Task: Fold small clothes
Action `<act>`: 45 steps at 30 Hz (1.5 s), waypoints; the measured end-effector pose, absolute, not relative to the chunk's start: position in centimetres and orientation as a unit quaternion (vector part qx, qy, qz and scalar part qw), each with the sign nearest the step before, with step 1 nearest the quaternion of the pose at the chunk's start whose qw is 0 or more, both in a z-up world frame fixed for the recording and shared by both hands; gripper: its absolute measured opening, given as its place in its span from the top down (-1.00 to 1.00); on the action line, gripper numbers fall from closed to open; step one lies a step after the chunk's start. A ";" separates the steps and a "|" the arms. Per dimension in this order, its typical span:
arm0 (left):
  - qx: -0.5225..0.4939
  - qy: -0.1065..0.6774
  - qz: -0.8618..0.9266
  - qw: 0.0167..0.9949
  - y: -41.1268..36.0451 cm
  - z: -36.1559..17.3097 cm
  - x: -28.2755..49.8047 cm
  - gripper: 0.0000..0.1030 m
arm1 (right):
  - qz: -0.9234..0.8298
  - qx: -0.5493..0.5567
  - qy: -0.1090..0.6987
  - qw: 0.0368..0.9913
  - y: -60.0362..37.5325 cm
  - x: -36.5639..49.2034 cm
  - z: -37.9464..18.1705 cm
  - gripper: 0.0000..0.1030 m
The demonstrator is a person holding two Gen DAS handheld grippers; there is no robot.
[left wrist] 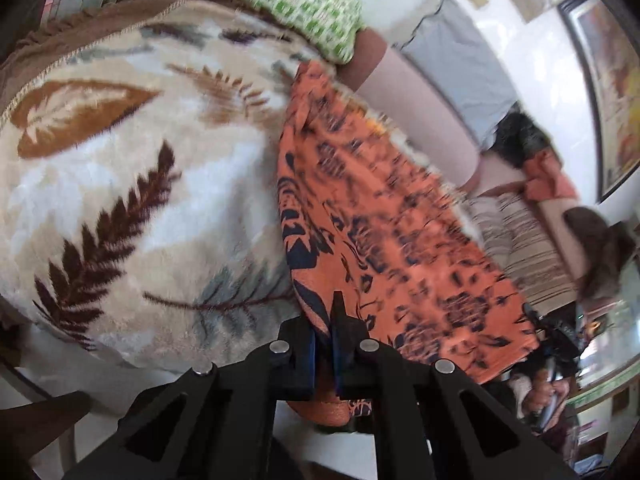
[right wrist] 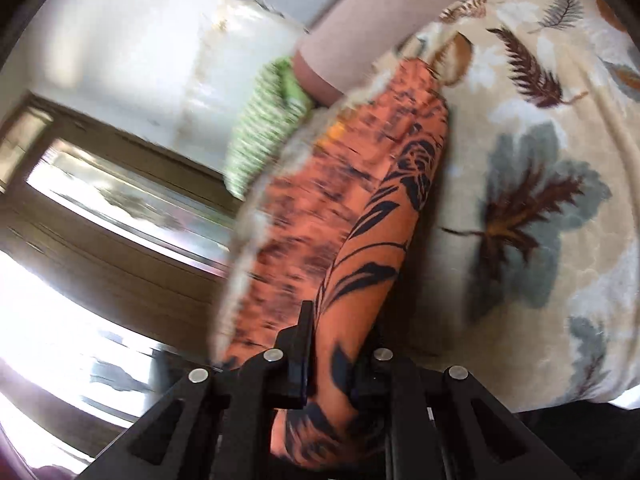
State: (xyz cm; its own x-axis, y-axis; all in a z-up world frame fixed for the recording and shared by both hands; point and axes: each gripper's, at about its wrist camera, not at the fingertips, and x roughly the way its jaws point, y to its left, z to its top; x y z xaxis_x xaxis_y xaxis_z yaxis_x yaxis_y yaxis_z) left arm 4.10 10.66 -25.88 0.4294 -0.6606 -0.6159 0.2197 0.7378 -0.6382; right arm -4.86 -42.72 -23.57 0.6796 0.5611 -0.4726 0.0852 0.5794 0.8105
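Observation:
An orange garment [left wrist: 384, 216] with a dark navy leaf print hangs stretched above a plush leaf-patterned blanket [left wrist: 120, 184]. My left gripper [left wrist: 330, 320] is shut on the garment's near edge, and the cloth runs away from it up and to the right. In the right wrist view the same orange garment [right wrist: 360, 220] rises from my right gripper [right wrist: 332, 332], which is shut on a bunched fold of it. The right finger of that gripper is hidden behind the cloth. The blanket [right wrist: 540, 200] lies to the right of the garment there.
A green-and-white patterned cloth [left wrist: 296, 4] lies at the blanket's far edge, also visible as the green cloth [right wrist: 264, 120]. Striped fabric [left wrist: 524, 244] and a person's hand [left wrist: 548, 392] show at the right. A wooden-framed window [right wrist: 120, 200] fills the left of the right wrist view.

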 end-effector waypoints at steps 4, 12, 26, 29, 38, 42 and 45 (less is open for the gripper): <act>-0.221 0.446 -0.281 0.821 10.1 -24.3 4.5 0.90 | 0.151 0.448 0.350 0.809 -43.2 -5.3 -22.1 0.75; -0.216 0.520 -0.248 0.788 8.7 -29.7 5.5 0.88 | 0.111 0.440 0.463 0.761 -41.8 -3.9 -29.2 0.74; -0.182 0.555 -0.237 0.777 8.9 -31.6 5.5 0.75 | 0.098 0.467 0.483 0.734 -41.6 -3.4 -32.0 -0.21; -0.174 0.549 -0.245 0.780 8.3 -31.2 5.3 0.81 | 0.098 0.456 0.491 0.736 -41.2 -3.2 -32.3 0.73; -0.251 0.498 -0.327 0.763 7.9 -25.0 6.6 0.84 | 0.151 0.522 0.406 0.735 -42.8 -4.4 -28.7 0.76; -0.284 0.454 -0.346 0.770 8.2 -20.3 9.5 0.84 | 0.188 0.569 0.320 0.734 -45.2 -3.8 -25.6 0.76; -0.306 0.435 -0.343 0.775 8.0 -18.4 12.7 0.84 | 0.194 0.591 0.276 0.732 -47.2 -1.7 -24.3 0.76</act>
